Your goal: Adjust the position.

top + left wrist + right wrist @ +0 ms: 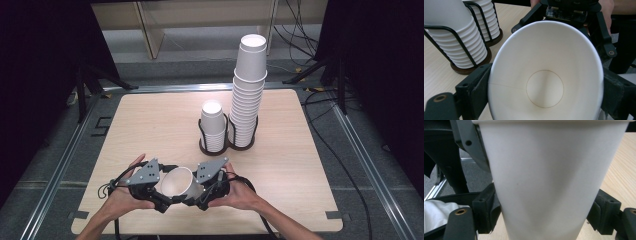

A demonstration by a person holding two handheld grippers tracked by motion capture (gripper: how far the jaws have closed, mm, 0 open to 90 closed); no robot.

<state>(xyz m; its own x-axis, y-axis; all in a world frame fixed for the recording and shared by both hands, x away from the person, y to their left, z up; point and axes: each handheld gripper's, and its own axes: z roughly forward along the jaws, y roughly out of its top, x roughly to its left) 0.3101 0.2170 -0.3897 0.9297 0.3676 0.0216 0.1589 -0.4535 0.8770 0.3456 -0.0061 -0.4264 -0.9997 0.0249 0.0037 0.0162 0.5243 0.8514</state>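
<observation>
Near the front edge of the bench (150, 115), a white paper cup (179, 183) lies tipped with its open mouth toward the far left, held between the two grippers. On its left, the left gripper (159, 196) has its fingers (477, 87) spread either side of the cup's rim, both black pads against the paper; the cup's round base shows deep inside in the left gripper view. On its right, the right gripper (202, 195) clamps the lower body, and in the right gripper view its fingers (485, 207) press on both sides of the wall, which dents slightly. Past the bench's middle, a dark wire holder (227, 145) carries two stacks of cups, a short stack (213, 127) and, just beside it on the right, a tall stack (247, 92).
</observation>
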